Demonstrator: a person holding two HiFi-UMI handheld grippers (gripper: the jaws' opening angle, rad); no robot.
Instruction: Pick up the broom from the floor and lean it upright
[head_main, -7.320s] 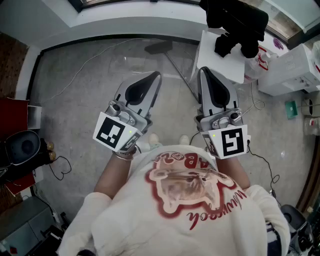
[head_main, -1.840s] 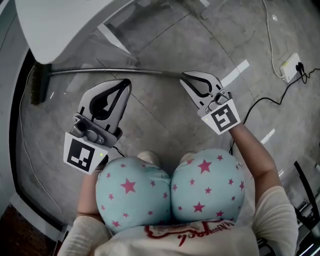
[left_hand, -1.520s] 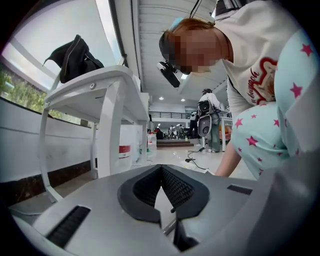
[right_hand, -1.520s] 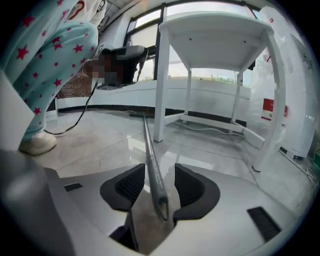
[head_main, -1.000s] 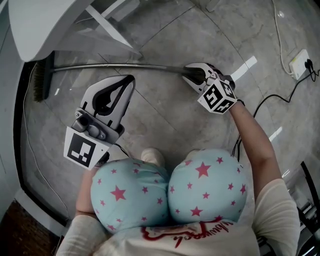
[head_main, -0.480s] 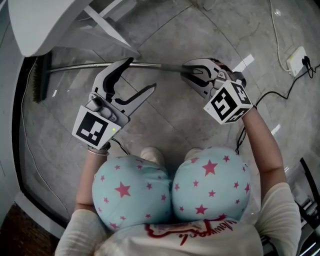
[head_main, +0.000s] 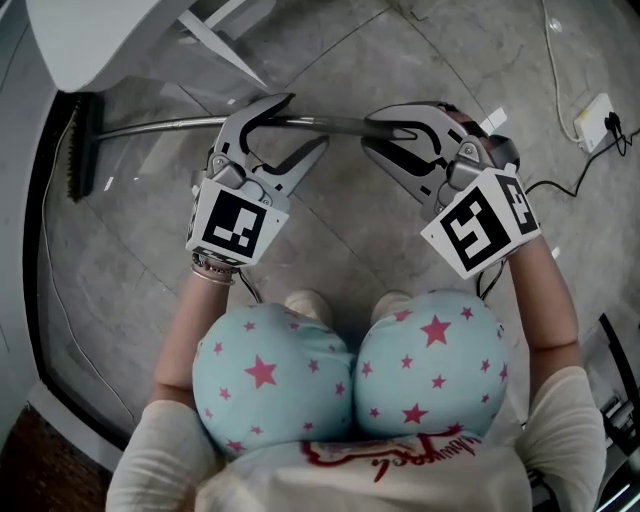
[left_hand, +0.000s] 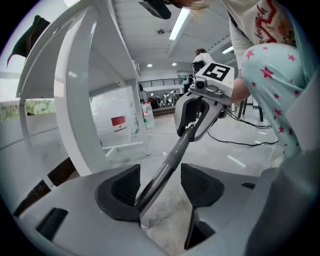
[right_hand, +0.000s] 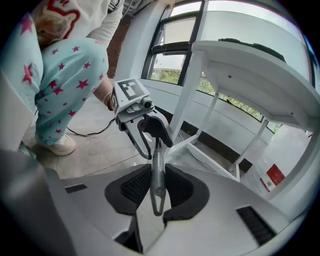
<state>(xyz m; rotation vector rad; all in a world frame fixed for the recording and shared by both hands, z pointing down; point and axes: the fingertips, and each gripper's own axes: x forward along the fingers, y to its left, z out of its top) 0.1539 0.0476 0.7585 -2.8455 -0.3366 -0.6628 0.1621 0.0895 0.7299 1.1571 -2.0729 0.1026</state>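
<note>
Head view. One broom, with one brush head lying well out past the left gripper, near the white table. The single handle runs between the left fingers and on into the right gripper. Two grippers, both on the shaft.

Left gripper view. The handle crosses the gap and lies against one pad, clear of the other. The jaws have just been closing in and are not yet clenched.

Right gripper view. Fingers clamped on the handle's tip, with its hanging loop poking out behind the pads.

Handling, as judged: a long, stiff, smooth metal-looking shaft, so likely slippery. Probably light overall, with the weight toward the brush. The tip grip alone would let it pivot, so take a second hold mid-shaft, where the left fingers sit.
</note>
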